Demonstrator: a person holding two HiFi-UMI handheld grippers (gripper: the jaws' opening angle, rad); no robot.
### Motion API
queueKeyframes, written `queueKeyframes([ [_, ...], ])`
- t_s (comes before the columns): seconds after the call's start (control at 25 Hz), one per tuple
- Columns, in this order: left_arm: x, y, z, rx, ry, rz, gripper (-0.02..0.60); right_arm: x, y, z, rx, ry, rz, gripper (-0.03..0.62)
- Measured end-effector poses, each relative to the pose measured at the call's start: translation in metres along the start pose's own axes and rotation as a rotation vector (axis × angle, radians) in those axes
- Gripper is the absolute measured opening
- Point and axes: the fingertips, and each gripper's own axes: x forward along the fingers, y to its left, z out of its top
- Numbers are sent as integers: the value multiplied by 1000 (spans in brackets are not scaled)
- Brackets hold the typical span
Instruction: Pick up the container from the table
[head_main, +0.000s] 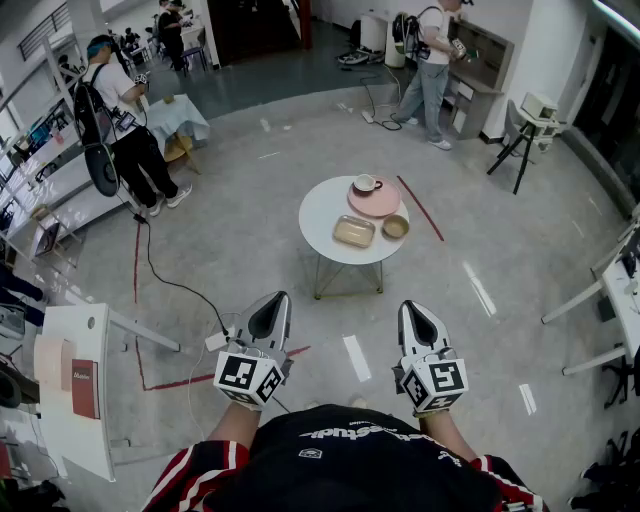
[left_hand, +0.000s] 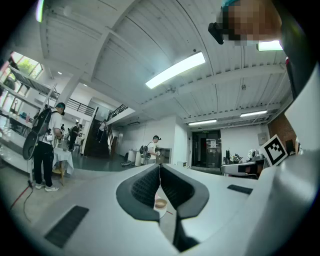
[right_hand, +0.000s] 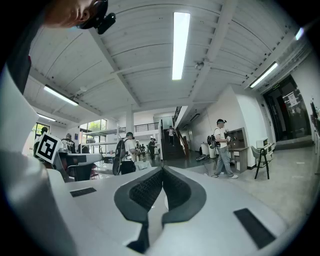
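Container sits by the near edge of the round table's tabletop | bowl just right of it, cup on pink plate at far edge | left gripper and right gripper both closed tight, empty, held level, well apart from the table

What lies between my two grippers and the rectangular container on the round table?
In the head view, grey floor lies between the left gripper, the right gripper and the container, plus the table itself at its near rim.
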Motion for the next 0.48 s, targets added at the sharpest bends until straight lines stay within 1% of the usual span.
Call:
queueKeyframes([
  [0.12, -2, 0, -3, 0, 7, -2, 25, -2, 2, -2, 1, 3, 1, 3],
  [0.32, -6, 2, -10, -34, 20, -1, 25, -4, 6, -5, 3, 8, 7, 2],
  [0.48, -5, 2, -11, -42, 18, -1, 25, -3, 8, -7, -7, 18, 18, 3],
])
